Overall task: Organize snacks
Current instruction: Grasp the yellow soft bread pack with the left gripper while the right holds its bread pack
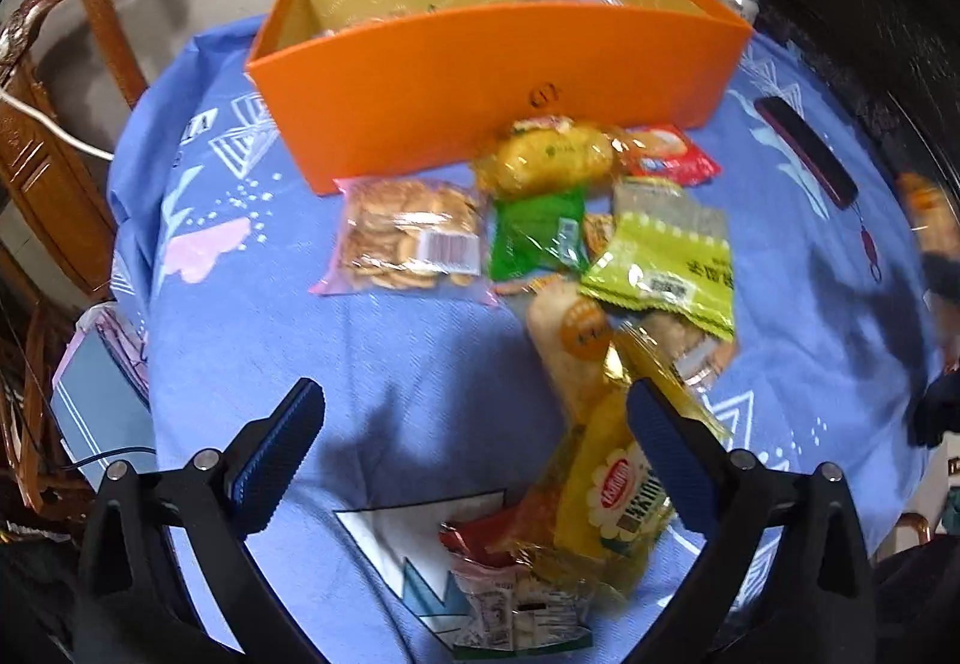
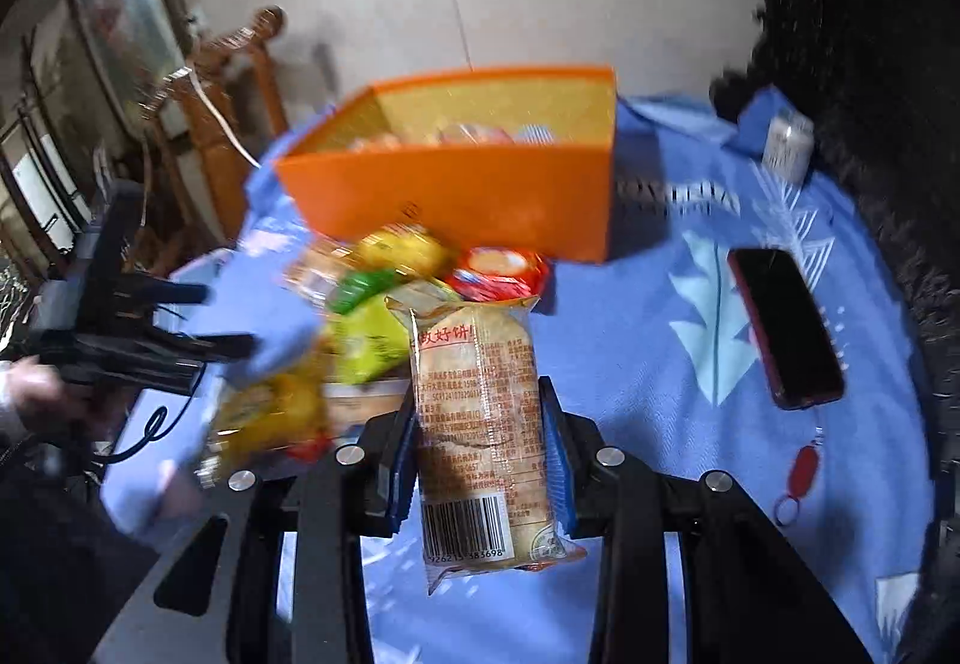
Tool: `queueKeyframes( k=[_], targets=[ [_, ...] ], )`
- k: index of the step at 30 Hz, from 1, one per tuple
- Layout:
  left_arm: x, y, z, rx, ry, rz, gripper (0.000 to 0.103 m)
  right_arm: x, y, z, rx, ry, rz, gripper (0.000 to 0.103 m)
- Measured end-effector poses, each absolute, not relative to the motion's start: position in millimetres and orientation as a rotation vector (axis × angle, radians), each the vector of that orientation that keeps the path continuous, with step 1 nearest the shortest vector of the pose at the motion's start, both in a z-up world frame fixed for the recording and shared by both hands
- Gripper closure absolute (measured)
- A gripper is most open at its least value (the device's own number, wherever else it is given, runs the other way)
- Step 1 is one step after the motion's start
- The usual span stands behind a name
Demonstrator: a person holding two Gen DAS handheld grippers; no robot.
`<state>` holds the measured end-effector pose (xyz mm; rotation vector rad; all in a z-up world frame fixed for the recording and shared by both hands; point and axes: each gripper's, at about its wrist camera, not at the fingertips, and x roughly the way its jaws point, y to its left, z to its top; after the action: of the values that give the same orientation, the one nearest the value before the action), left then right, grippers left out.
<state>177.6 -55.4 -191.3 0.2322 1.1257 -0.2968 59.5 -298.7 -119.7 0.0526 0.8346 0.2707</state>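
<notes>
An orange box (image 1: 492, 82) stands at the far side of the blue tablecloth, with some snacks inside; it also shows in the right wrist view (image 2: 456, 196). Loose snack packets lie in front of it: a clear bag of round biscuits (image 1: 408, 235), a green packet (image 1: 537, 232), a lime-green packet (image 1: 666, 262), a yellow packet (image 1: 618, 490). My left gripper (image 1: 474, 430) is open above the cloth, its right finger beside the yellow packet. My right gripper (image 2: 480, 424) is shut on a clear biscuit packet (image 2: 480, 424), held above the table.
A dark phone with a red case (image 2: 786, 328) lies on the cloth at the right; it also shows in the left wrist view (image 1: 804, 151). A white can (image 2: 789, 148) stands at the far right. A wooden chair (image 1: 66, 64) is at the left.
</notes>
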Motion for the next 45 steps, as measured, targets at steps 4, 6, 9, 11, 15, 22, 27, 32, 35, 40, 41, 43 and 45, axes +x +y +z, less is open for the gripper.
queueKeyframes(
  k=[4, 6, 9, 11, 15, 22, 27, 32, 35, 40, 41, 43, 45],
  targets=[
    [166, -71, -200, 0.291, 1.125, -0.353, 0.004, 40, -305, -109, 0.080, 0.833, 0.257, 0.067],
    [159, -78, -206, 0.311, 1.133, -0.389, 0.004, 36, -309, -111, 0.112, 0.834, 0.247, 0.067],
    [149, -83, -211, 0.331, 1.122, -0.447, 0.004, 33, -309, -117, 0.150, 0.843, 0.243, 0.067],
    [148, -85, -213, 0.328, 1.124, -0.478, 0.004, 33, -305, -121, 0.150, 0.848, 0.256, 0.067],
    [139, -89, -215, 0.349, 1.139, -0.550, 0.004, 32, -299, -121, 0.151, 0.846, 0.278, 0.067],
    [134, -90, -230, 0.365, 1.156, -0.549, 0.007, 36, -292, -119, 0.142, 0.843, 0.290, 0.067],
    [137, -83, -234, 0.312, 1.185, -0.581, 0.049, 38, -289, -120, 0.141, 0.849, 0.291, 0.067],
    [133, -80, -224, 0.292, 1.172, -0.596, 0.062, 41, -289, -121, 0.145, 0.849, 0.291, 0.067],
    [132, -75, -208, 0.271, 1.141, -0.598, 0.062, 44, -288, -120, 0.146, 0.845, 0.296, 0.067],
    [137, -68, -175, 0.235, 1.080, -0.589, 0.063, 52, -283, -114, 0.137, 0.830, 0.311, 0.067],
    [139, -66, -168, 0.227, 1.065, -0.581, 0.063, 54, -282, -113, 0.134, 0.827, 0.314, 0.067],
    [143, -62, -153, 0.219, 1.035, -0.567, 0.063, 59, -279, -108, 0.127, 0.814, 0.325, 0.067],
    [149, -56, -137, 0.211, 1.001, -0.549, 0.063, 65, -276, -103, 0.118, 0.797, 0.333, 0.067]
  ],
)
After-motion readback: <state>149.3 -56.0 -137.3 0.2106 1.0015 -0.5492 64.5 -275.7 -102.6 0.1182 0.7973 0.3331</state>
